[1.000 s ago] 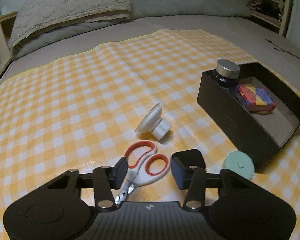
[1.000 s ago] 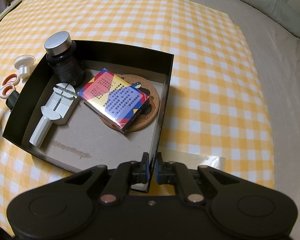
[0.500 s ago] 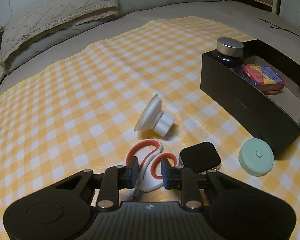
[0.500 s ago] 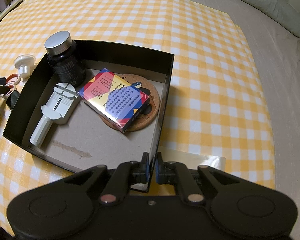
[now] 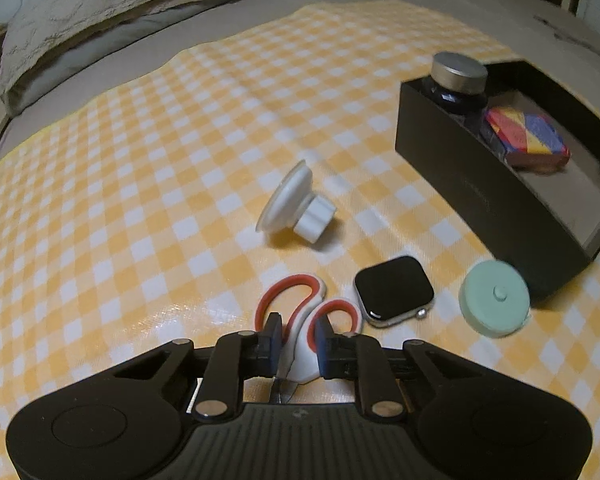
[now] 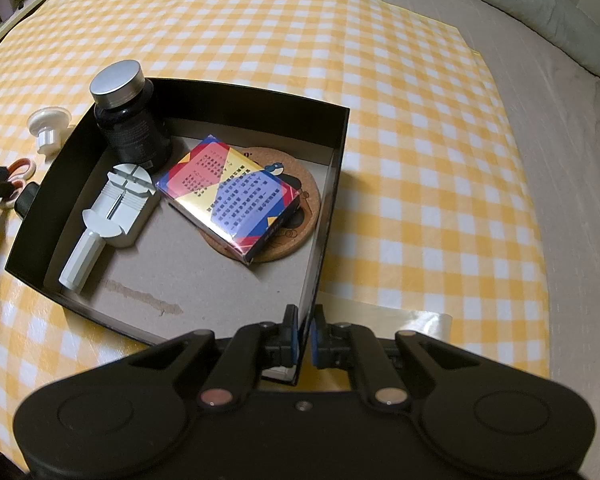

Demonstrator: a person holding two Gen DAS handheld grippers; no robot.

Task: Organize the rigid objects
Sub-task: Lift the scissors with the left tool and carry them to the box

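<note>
My left gripper is shut on the white and red scissors, gripping them at the handles above the checked cloth. A black smartwatch body, a mint round tape measure and a white suction knob lie on the cloth nearby. My right gripper is shut on the near right wall of the black box. The box holds a dark bottle, a white watch tool, a colourful card box and a cork coaster.
The yellow checked cloth covers a grey bed. A pillow lies at the far left in the left wrist view. A strip of clear tape lies on the cloth beside the right gripper.
My left gripper closed on the scissors' handles and has lifted them slightly, uncovering the smartwatch body. The right gripper and the box have stayed still.
</note>
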